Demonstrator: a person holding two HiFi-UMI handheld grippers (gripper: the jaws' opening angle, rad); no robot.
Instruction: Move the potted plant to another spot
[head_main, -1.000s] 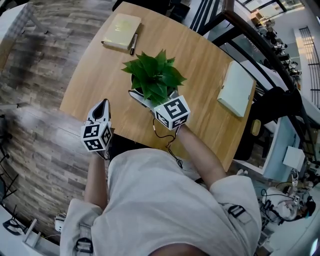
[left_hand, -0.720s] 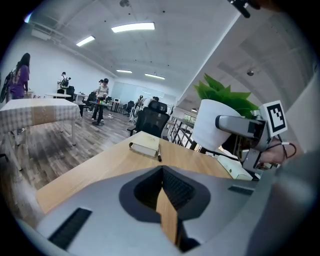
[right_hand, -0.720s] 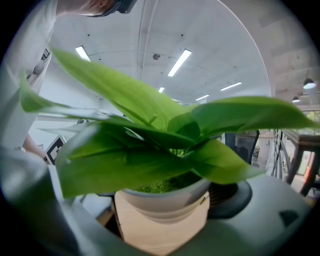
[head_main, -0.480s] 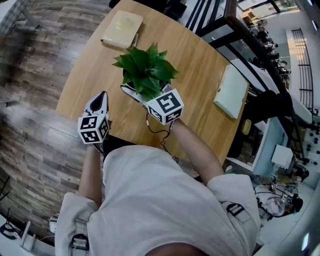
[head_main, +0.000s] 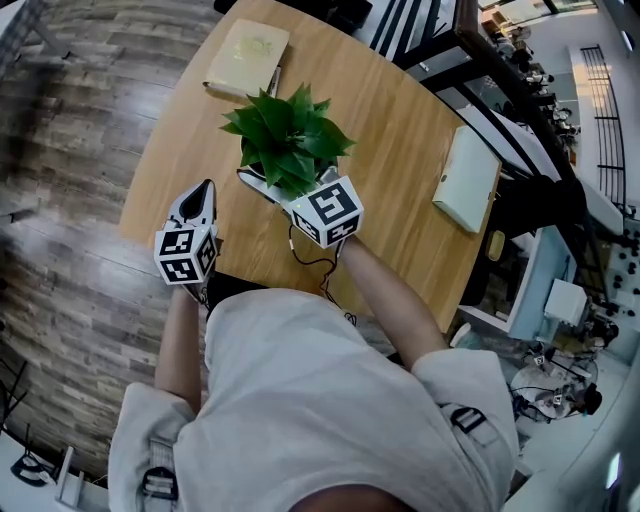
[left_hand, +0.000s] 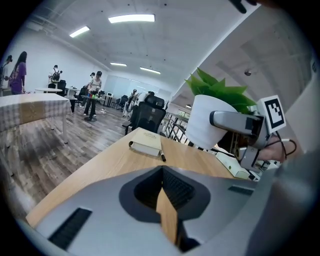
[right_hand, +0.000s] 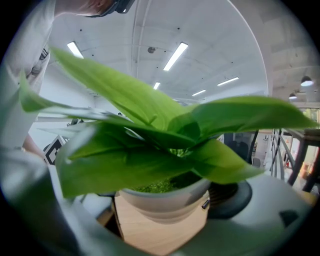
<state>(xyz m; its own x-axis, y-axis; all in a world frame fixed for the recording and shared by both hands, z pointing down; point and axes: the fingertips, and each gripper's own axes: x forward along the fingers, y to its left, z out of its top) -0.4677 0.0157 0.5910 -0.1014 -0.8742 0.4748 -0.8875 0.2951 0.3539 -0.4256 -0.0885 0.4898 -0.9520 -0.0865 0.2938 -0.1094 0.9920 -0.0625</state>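
Note:
The potted plant (head_main: 285, 140) has broad green leaves and a white pot (left_hand: 205, 127). My right gripper (head_main: 275, 185) is shut on the pot, with one jaw on each side of it. In the right gripper view the pot (right_hand: 167, 197) hangs a little above the wooden table (head_main: 400, 130), and the leaves fill most of that view. My left gripper (head_main: 203, 195) hovers near the table's near left edge, shut, with nothing in it. In the left gripper view the right gripper (left_hand: 235, 122) and the pot are off to the right.
A cream notebook (head_main: 247, 58) with a black pen (head_main: 273, 80) beside it lies at the far left of the table. A pale flat book (head_main: 465, 180) lies at the right edge. A black chair (head_main: 540, 210) and a railing stand beyond the right side.
The right gripper has carried the plant a little to the left and further from me, toward the notebook. The left gripper has hardly moved.

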